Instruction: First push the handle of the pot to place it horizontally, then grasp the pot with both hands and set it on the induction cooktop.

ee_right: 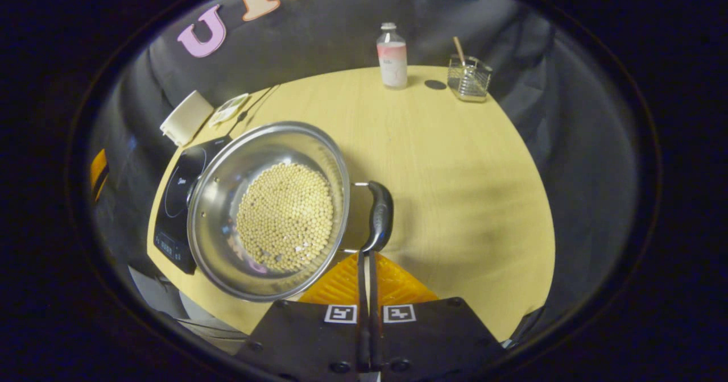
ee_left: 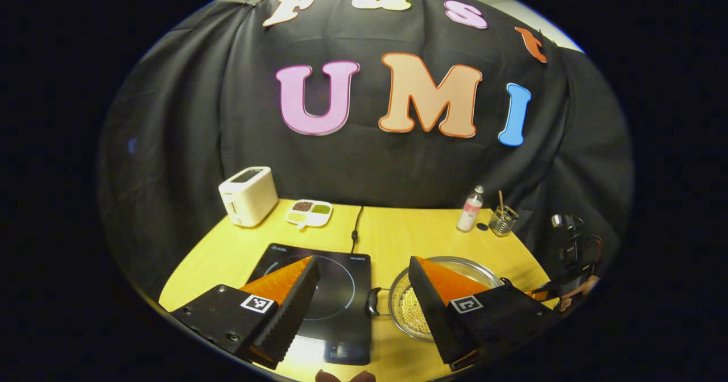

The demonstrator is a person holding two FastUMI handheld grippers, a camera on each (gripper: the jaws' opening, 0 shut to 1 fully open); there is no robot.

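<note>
R gripper is closed tight, tips at the pot handle, 6 o'clock. L gripper is wide open; cooktop sits at its 9 o'clock side.

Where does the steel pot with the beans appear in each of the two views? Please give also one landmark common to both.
Left gripper view: the pot lies low and right of centre, partly behind the right finger of the tongs.
Right gripper view: the pot lies left of centre.
Shared landmark: the induction cooktop, beside the pot.
</note>
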